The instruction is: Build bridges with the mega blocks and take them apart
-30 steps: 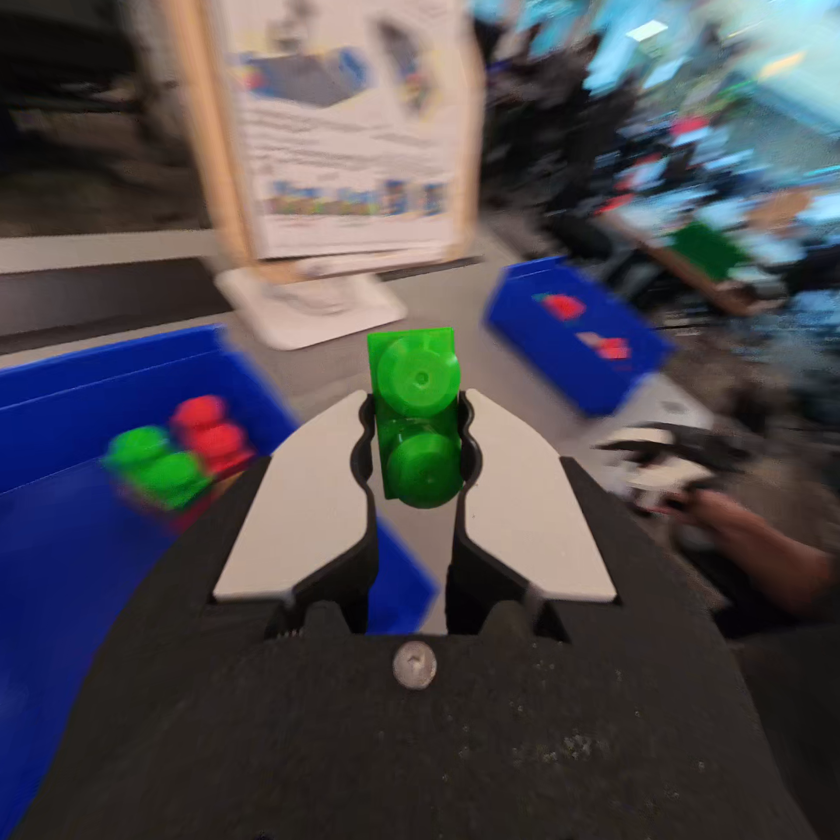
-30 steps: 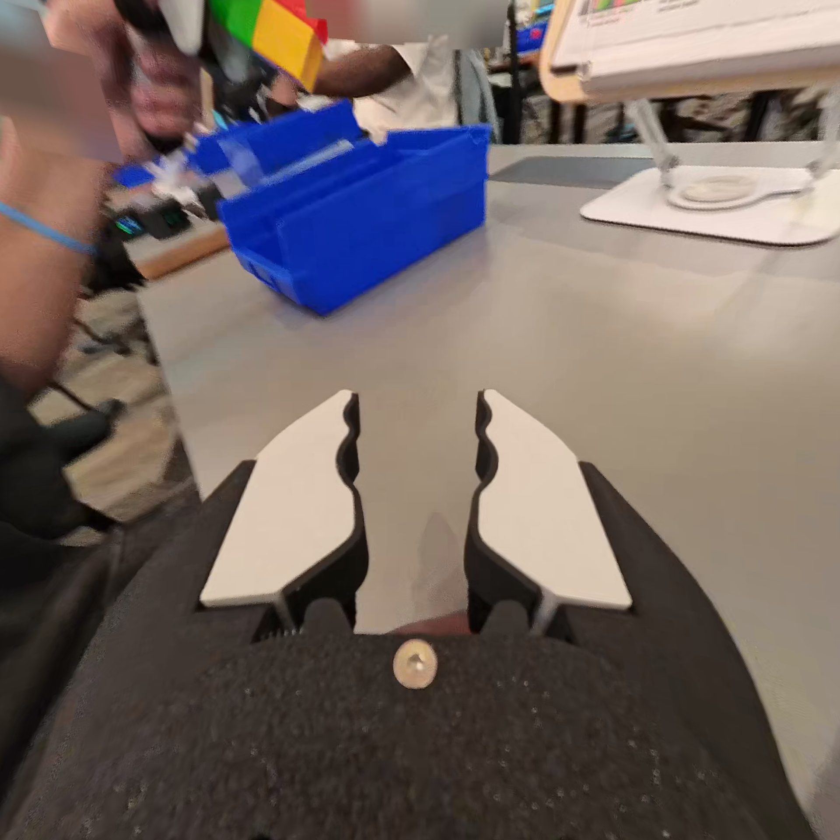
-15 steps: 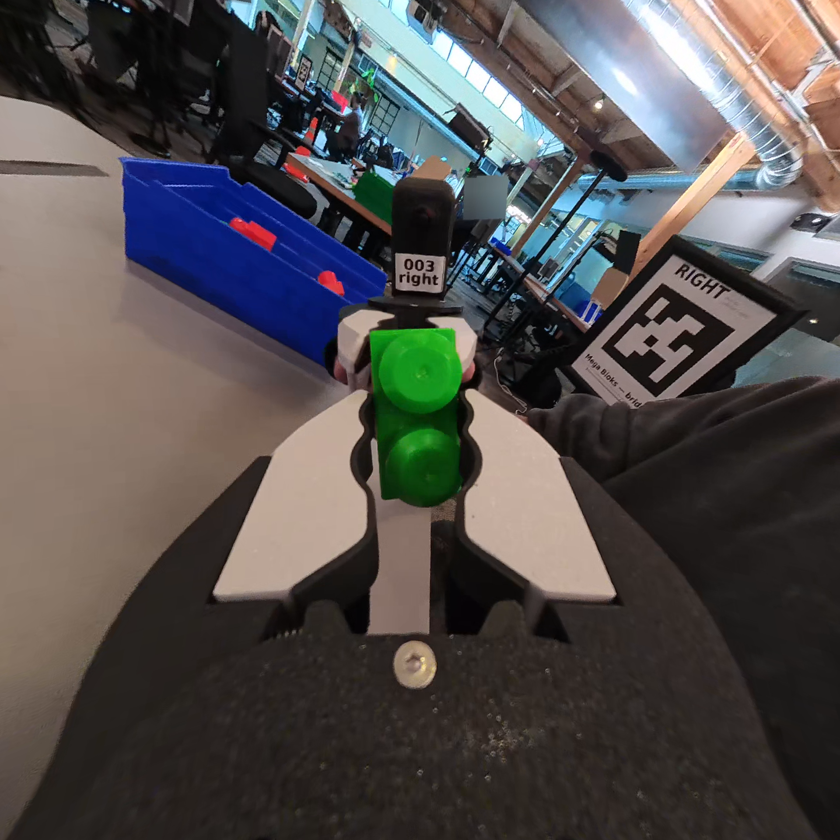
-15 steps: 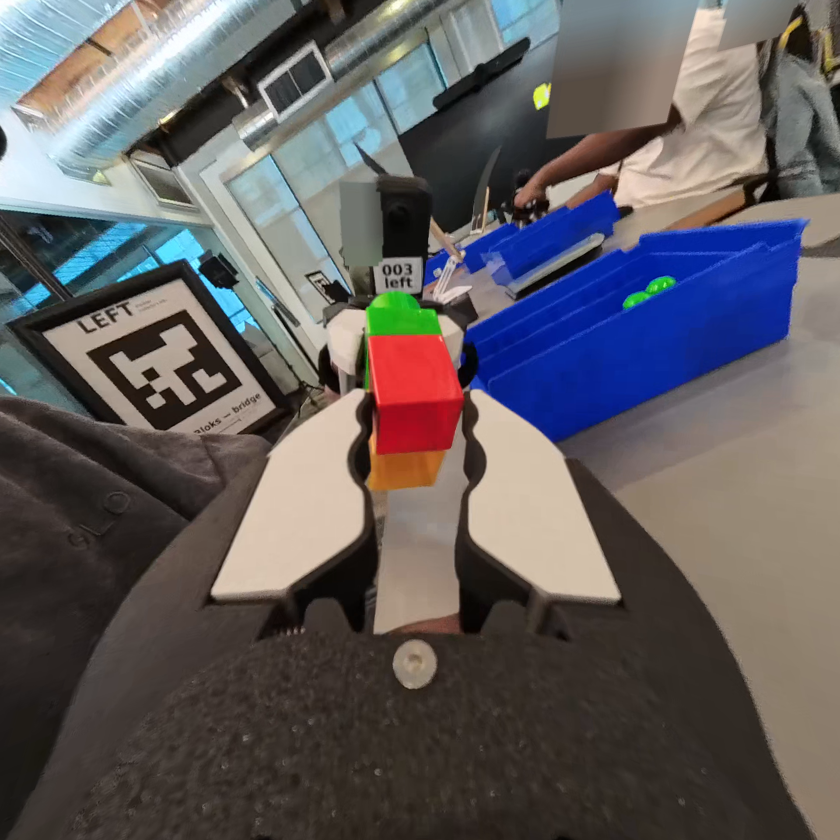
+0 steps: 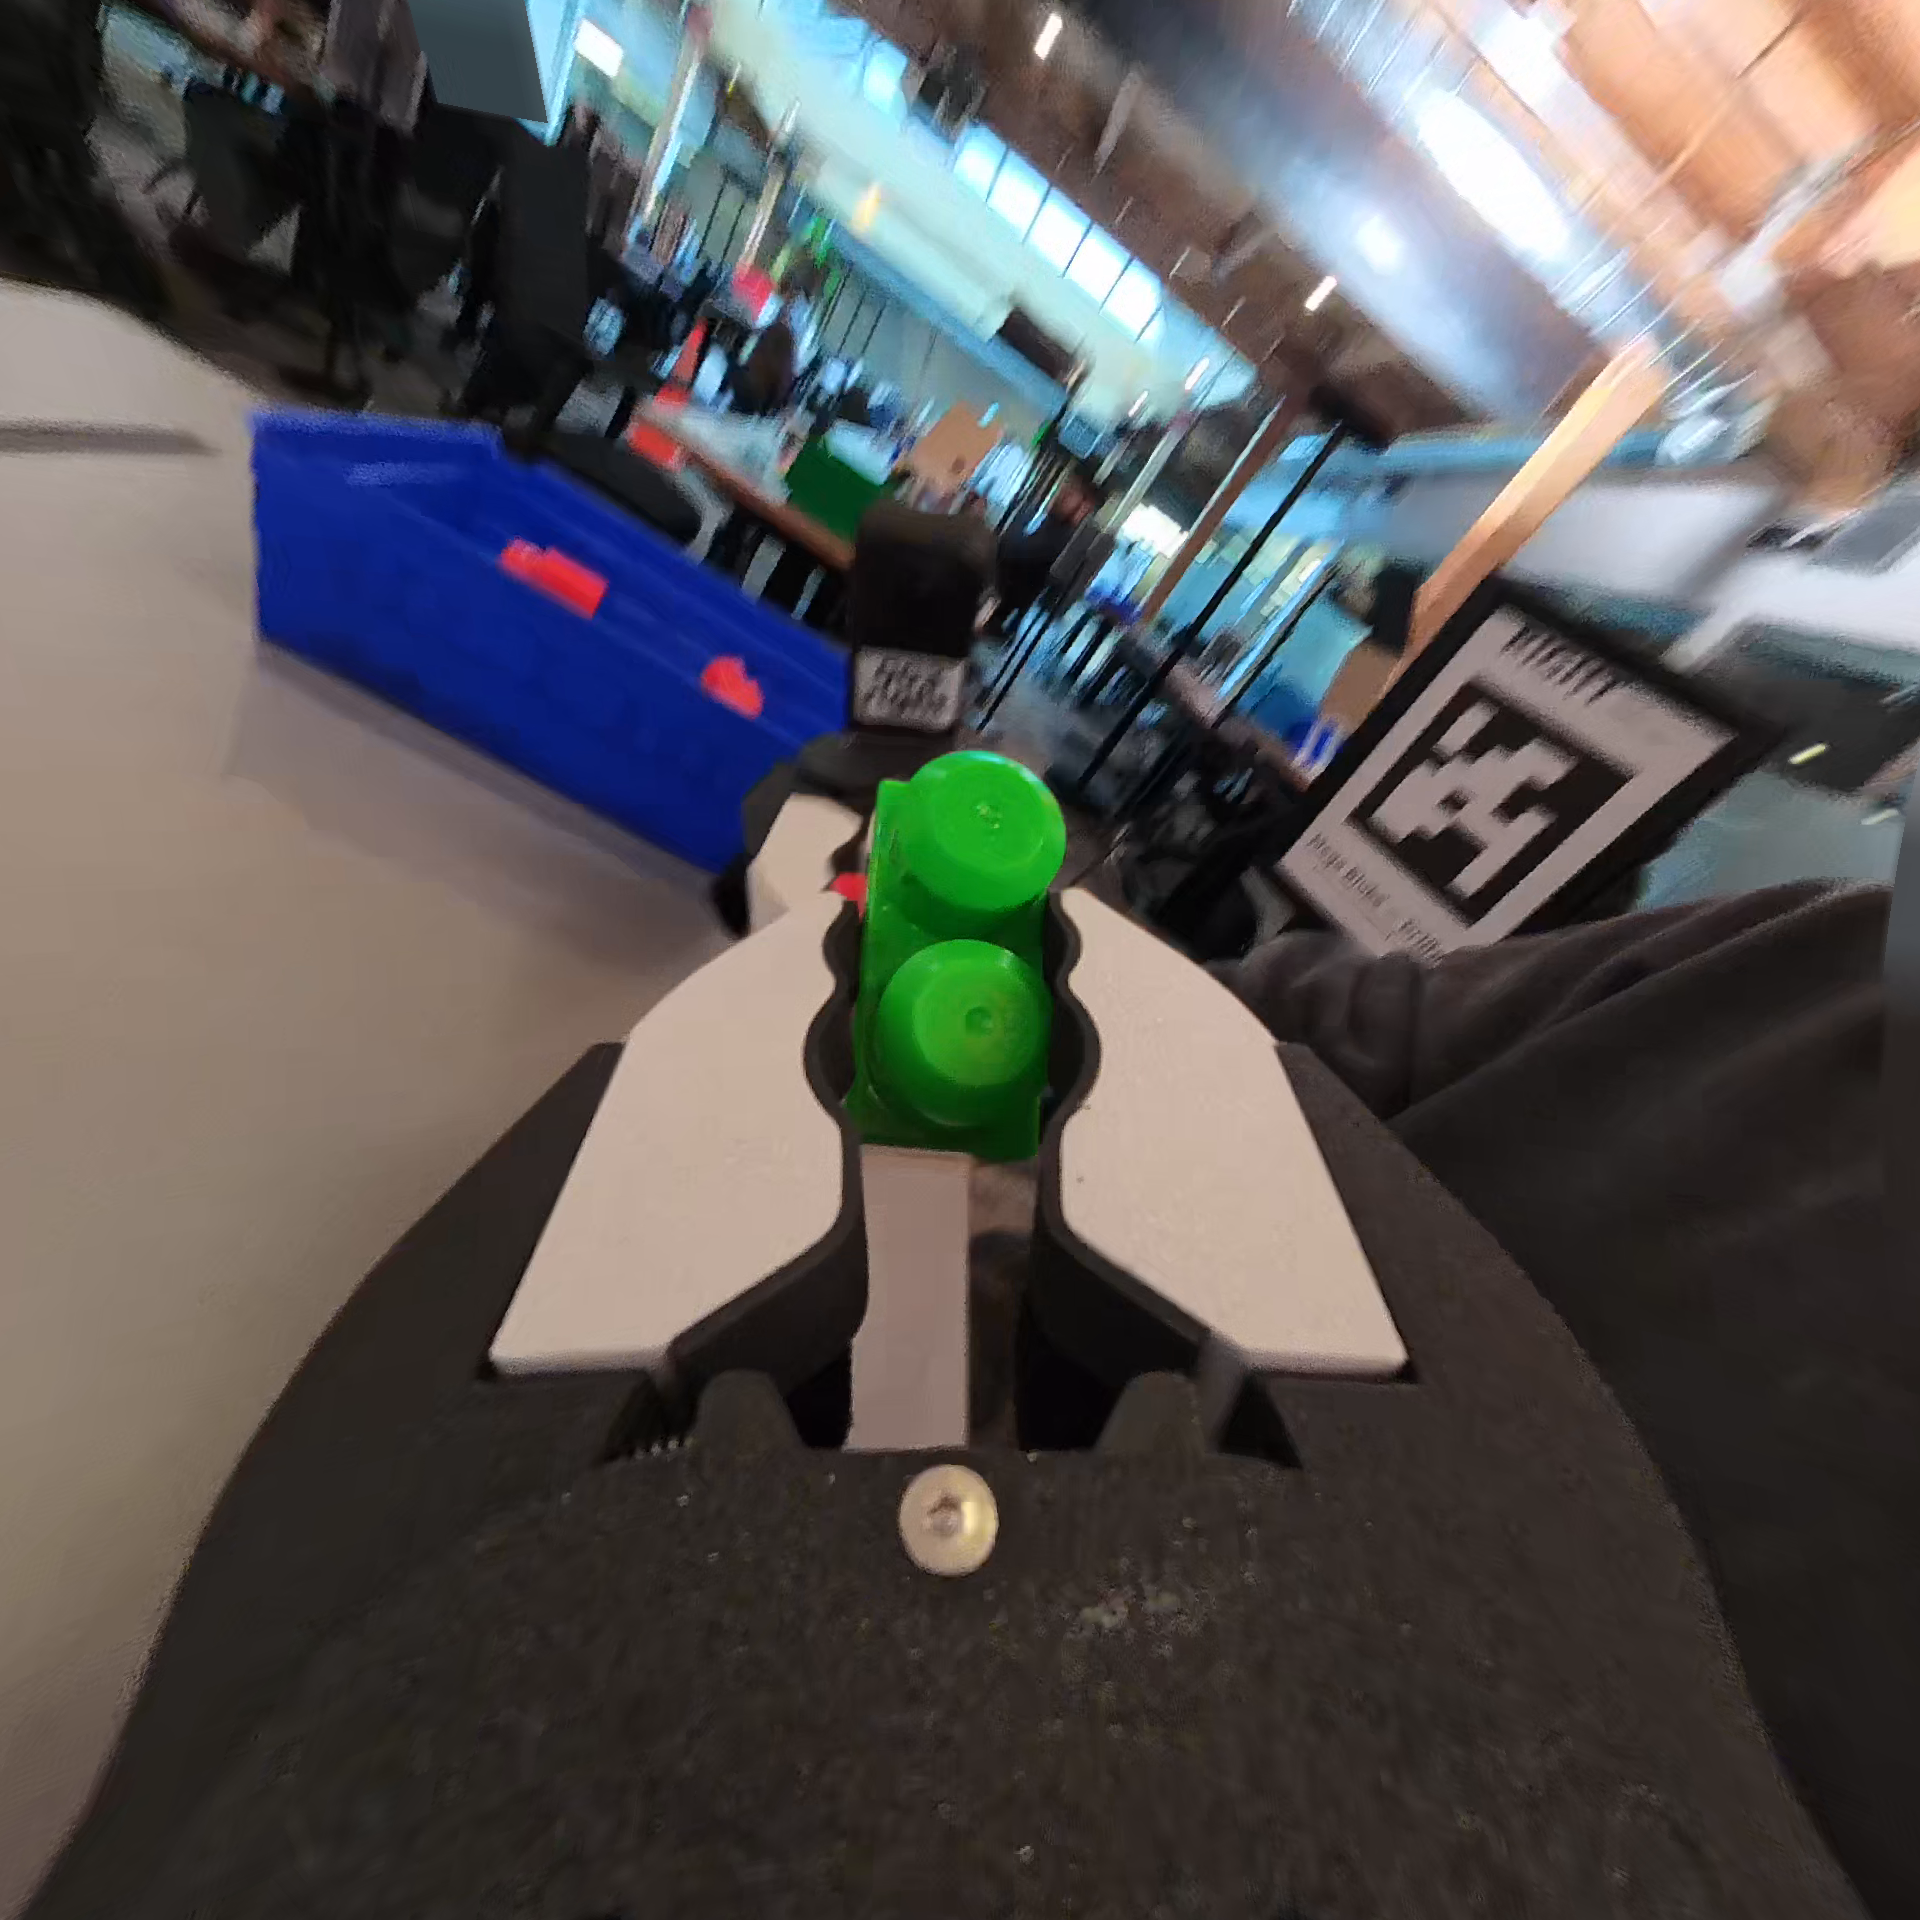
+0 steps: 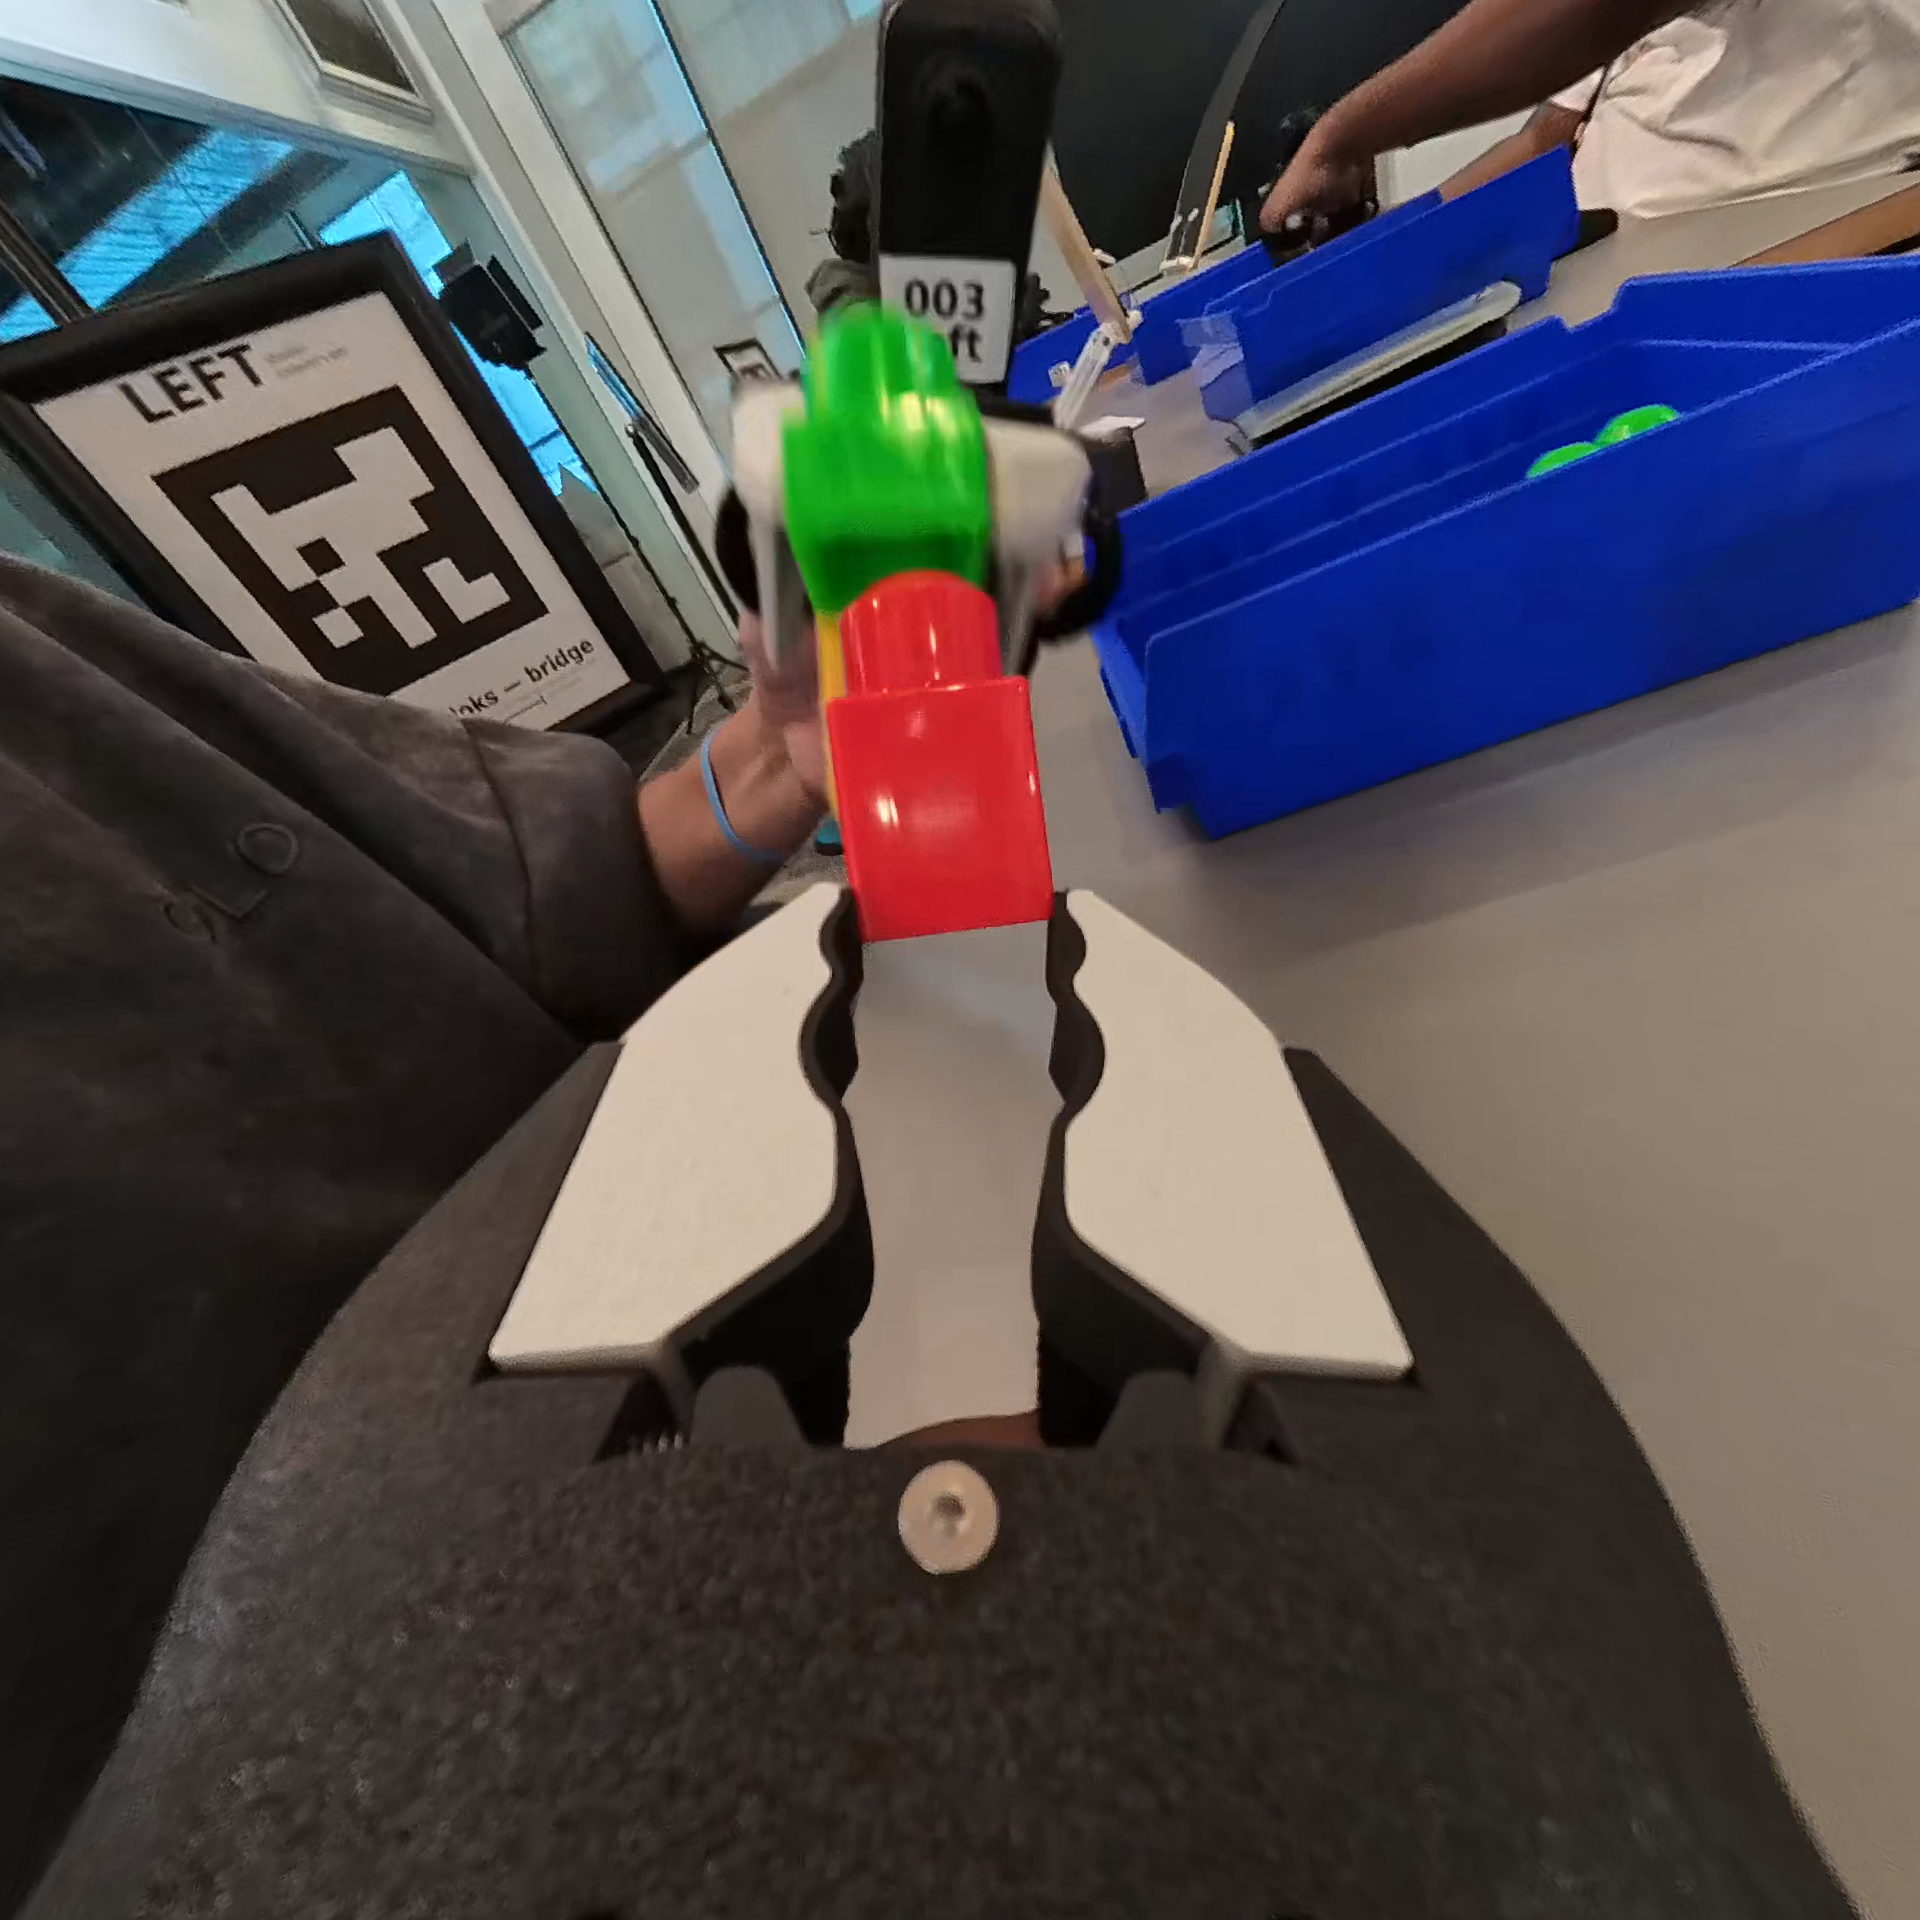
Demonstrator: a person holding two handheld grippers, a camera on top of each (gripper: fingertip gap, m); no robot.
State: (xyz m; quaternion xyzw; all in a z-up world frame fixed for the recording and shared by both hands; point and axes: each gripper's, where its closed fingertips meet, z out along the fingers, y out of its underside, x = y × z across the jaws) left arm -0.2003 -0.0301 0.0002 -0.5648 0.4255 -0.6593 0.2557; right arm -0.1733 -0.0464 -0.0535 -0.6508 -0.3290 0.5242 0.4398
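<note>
My left gripper (image 5: 948,914) is shut on a green two-stud block (image 5: 956,966), studs facing the camera. In the right wrist view that gripper (image 6: 883,499) holds the green block (image 6: 883,478) above the table. A red block (image 6: 940,810) sits below it, its stud (image 6: 914,634) bared and just touching the green underside. A sliver of yellow block (image 6: 828,665) shows behind the red. My right gripper (image 6: 951,914) pinches the red block's lower end at its very tips. One of its white fingers (image 5: 795,862) shows behind the green block in the left wrist view.
A blue bin (image 5: 468,623) with red blocks (image 5: 551,582) stands on the grey table (image 5: 208,935). Another blue bin (image 6: 1455,644) holds green blocks (image 6: 1600,442). Framed marker boards (image 5: 1496,800) (image 6: 312,520) stand off the table's edge. A person (image 6: 1662,104) works at the far end. My hands' fingertips stand some 7 cm from each other.
The two grippers came together, each on one end of the stack. The green block has now pulled off the red one, baring the red stud, and the red block sits farther out at my right fingertips.
</note>
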